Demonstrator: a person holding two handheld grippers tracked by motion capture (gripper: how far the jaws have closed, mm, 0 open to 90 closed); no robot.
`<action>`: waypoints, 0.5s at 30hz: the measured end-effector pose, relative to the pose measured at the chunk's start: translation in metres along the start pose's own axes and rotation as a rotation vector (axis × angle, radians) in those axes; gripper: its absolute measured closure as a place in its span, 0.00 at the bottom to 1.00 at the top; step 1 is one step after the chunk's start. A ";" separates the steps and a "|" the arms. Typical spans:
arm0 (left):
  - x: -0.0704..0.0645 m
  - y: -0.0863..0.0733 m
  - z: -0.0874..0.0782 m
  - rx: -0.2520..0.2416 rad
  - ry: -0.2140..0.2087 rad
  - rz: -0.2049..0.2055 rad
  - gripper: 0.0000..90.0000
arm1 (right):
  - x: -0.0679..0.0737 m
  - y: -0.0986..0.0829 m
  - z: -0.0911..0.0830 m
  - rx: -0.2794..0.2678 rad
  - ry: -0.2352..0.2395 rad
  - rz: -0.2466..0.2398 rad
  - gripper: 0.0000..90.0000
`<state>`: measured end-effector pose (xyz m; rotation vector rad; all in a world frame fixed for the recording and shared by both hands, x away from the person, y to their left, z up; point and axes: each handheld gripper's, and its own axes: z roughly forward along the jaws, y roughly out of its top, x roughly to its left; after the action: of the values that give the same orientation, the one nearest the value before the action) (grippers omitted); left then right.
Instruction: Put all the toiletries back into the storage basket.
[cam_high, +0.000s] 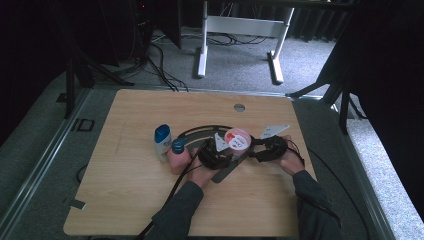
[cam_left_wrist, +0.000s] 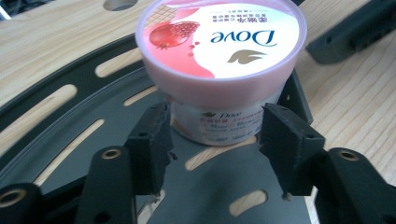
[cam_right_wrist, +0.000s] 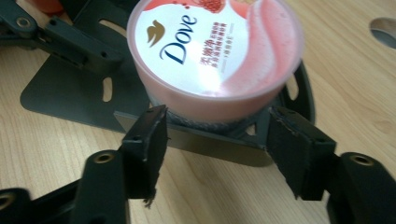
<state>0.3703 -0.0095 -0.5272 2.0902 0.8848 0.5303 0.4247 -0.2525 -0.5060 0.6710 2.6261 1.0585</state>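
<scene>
A Dove jar (cam_high: 238, 139) with a pink and white lid stands on a black slotted metal plate (cam_high: 200, 132) near the middle of the wooden table. My left gripper (cam_high: 226, 149) comes at it from the near left and my right gripper (cam_high: 253, 146) from the right. In the left gripper view the jar (cam_left_wrist: 219, 46) stands upright, and the left gripper (cam_left_wrist: 219, 140) is open with its jaws flanking the jar's white base. In the right gripper view the jar (cam_right_wrist: 215, 56) sits just beyond the right gripper (cam_right_wrist: 219, 144), which is open with its jaws short of the jar.
A white bottle with a blue cap (cam_high: 162, 141) and a pink bottle with a blue cap (cam_high: 178, 157) stand just left of the left hand. A round hole (cam_high: 239, 107) lies in the table's far side. A white desk frame (cam_high: 240, 30) stands on the floor beyond.
</scene>
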 end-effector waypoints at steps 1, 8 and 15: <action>0.000 -0.001 -0.001 -0.003 0.001 -0.005 0.51 | -0.001 -0.001 -0.001 -0.007 -0.007 0.006 0.45; 0.004 -0.003 -0.001 0.021 0.025 -0.025 0.66 | -0.009 -0.008 -0.006 -0.040 -0.053 0.077 0.59; 0.007 -0.003 0.001 0.036 0.038 -0.054 0.75 | -0.013 -0.011 -0.004 -0.037 -0.118 0.115 0.73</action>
<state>0.3740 -0.0039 -0.5299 2.0885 0.9772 0.5307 0.4309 -0.2687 -0.5105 0.8577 2.4876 1.0617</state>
